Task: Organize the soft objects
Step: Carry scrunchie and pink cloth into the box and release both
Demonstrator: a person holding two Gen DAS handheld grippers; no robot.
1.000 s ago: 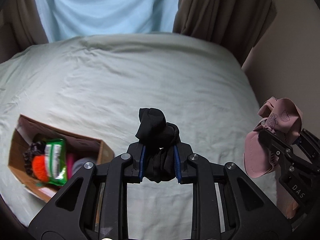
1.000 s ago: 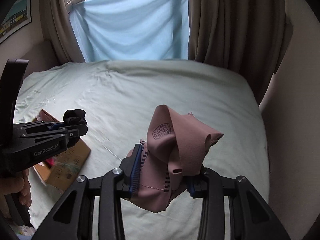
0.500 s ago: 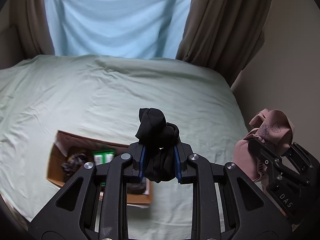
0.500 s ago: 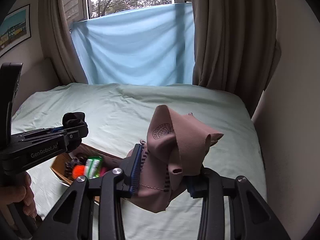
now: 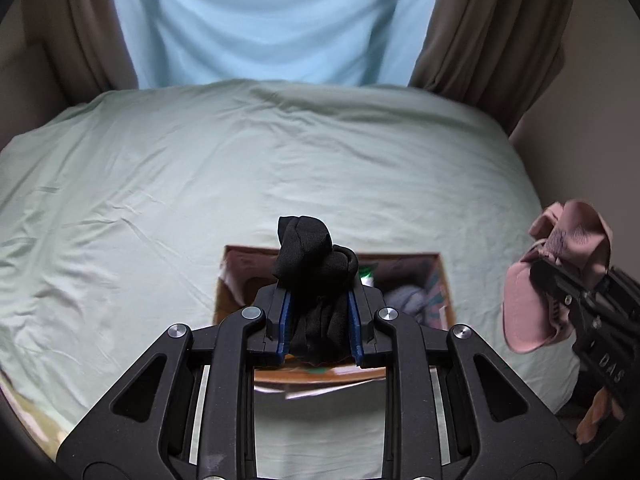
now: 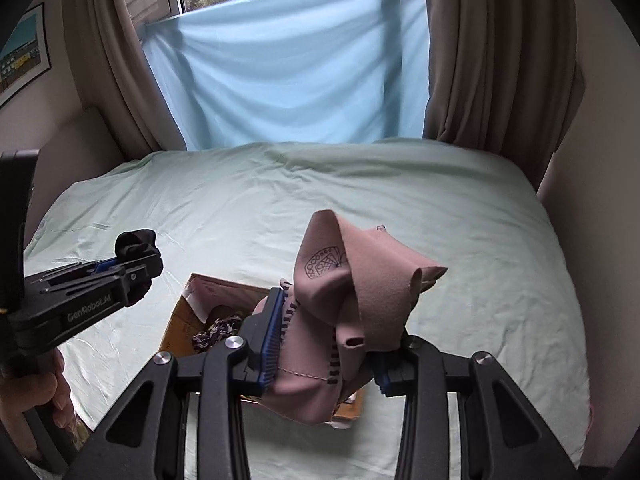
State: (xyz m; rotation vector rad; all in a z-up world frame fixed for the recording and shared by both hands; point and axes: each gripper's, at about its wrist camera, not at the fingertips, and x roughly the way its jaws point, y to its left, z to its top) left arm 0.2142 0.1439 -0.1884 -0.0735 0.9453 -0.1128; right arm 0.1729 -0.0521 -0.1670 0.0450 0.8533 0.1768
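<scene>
Left gripper (image 5: pixel 319 322) clamped on a bundle of black fabric (image 5: pixel 313 258), held in the air above an open cardboard box (image 5: pixel 438 270). Box sits on the bed (image 5: pixel 200 184), pale green sheet, wrinkled. Inside the box: a grey-blue soft item (image 5: pixel 404 296), a bit of green packaging, a dark patterned piece (image 6: pixel 216 330). Right gripper (image 6: pixel 326 354) closed around a pink cloth (image 6: pixel 360 300) with a printed emblem, also off the bed, just right of the box. Blue sheet (image 6: pixel 280 80) covers the window behind.
</scene>
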